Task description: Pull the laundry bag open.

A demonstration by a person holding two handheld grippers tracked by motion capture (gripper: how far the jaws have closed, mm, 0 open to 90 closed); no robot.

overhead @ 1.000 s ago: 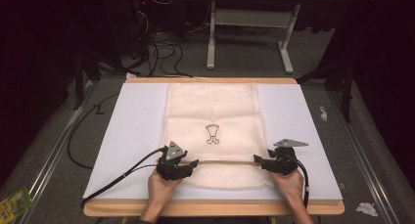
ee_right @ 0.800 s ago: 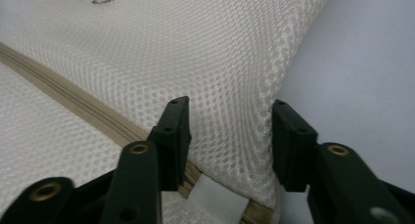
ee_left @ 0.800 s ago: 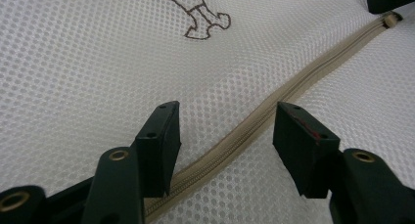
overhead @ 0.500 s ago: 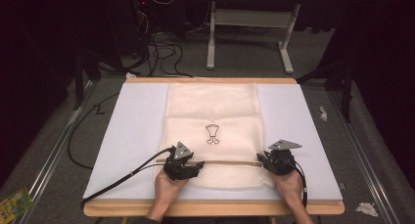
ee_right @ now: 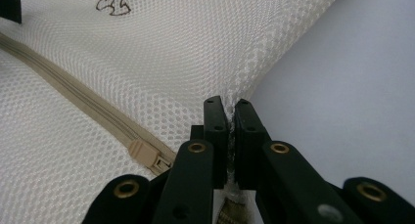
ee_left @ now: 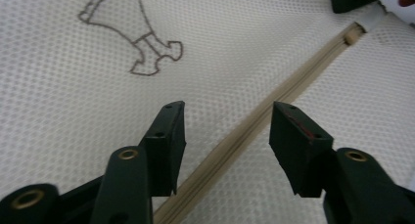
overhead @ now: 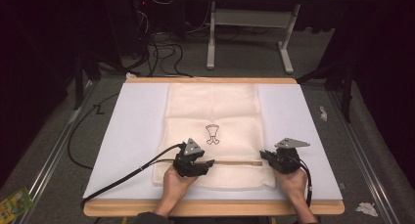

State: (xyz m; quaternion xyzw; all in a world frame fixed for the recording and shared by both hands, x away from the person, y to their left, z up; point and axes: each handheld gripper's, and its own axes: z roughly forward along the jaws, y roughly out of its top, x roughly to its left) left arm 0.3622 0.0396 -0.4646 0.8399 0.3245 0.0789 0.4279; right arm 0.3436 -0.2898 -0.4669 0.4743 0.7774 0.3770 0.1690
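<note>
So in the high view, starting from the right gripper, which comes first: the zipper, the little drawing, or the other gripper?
1. zipper: its end lies just beside the right gripper.
2. left gripper: at the zipper's other end.
3. drawing: higher up on the mesh bag. Close to the left gripper's rank, though.

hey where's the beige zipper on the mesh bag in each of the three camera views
High view: the zipper runs level across the lower middle, between the two grippers.
Left gripper view: it slants from bottom centre up to the upper right, passing between the open jaws.
Right gripper view: it slants from the left edge down to bottom centre, ending at its beige slider.
Shared landmark: the outline drawing printed on the mesh bag.
</note>
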